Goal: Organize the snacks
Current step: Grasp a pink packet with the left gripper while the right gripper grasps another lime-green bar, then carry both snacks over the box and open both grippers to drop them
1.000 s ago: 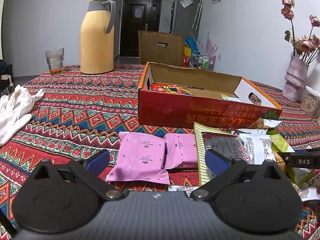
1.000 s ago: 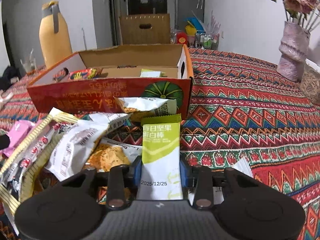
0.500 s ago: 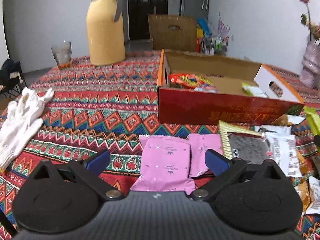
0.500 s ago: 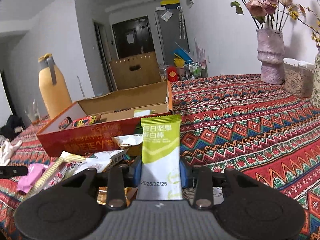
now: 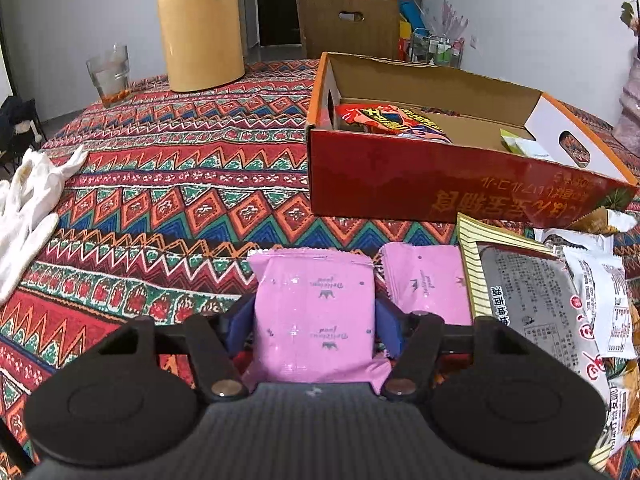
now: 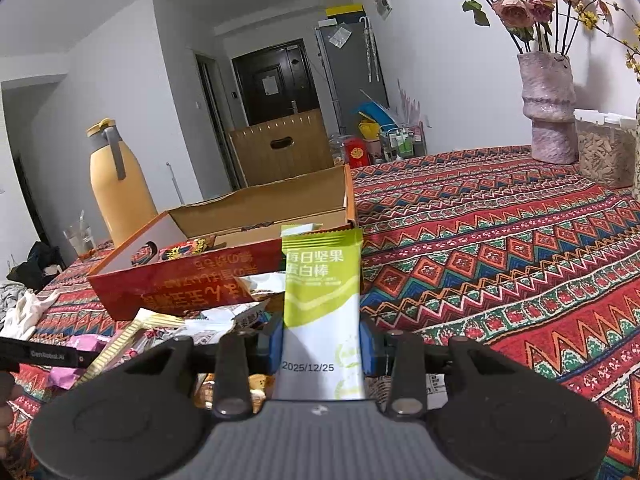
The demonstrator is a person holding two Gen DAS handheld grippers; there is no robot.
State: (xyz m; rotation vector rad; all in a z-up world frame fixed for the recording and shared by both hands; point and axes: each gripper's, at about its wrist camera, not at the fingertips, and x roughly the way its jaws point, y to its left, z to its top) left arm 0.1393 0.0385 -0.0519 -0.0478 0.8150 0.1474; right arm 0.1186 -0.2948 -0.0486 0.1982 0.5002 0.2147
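A pink snack packet (image 5: 316, 292) lies on the patterned tablecloth between the blue pads of my left gripper (image 5: 314, 316). The jaws are closing and the pads touch both of its sides. A second pink packet (image 5: 424, 284) lies just to its right. My right gripper (image 6: 320, 340) is shut on a green and white bar packet (image 6: 322, 276), held upright above the table in front of the red cardboard box (image 6: 192, 280). The open box (image 5: 420, 184) holds a red snack bag (image 5: 392, 118) and a pale green packet.
A heap of loose snack packets (image 5: 528, 300) lies in front of the box. A yellow thermos jug (image 5: 200, 28) and a glass (image 5: 110, 76) stand at the back left. White gloves (image 5: 28, 204) lie at the left edge. A vase (image 6: 548, 108) and a clear container (image 6: 600, 148) stand far right.
My left gripper has moved forward and down over the pink packet, and its jaws have gone from wide open to closed on it. The right gripper has lifted and tilted up with the green bar.
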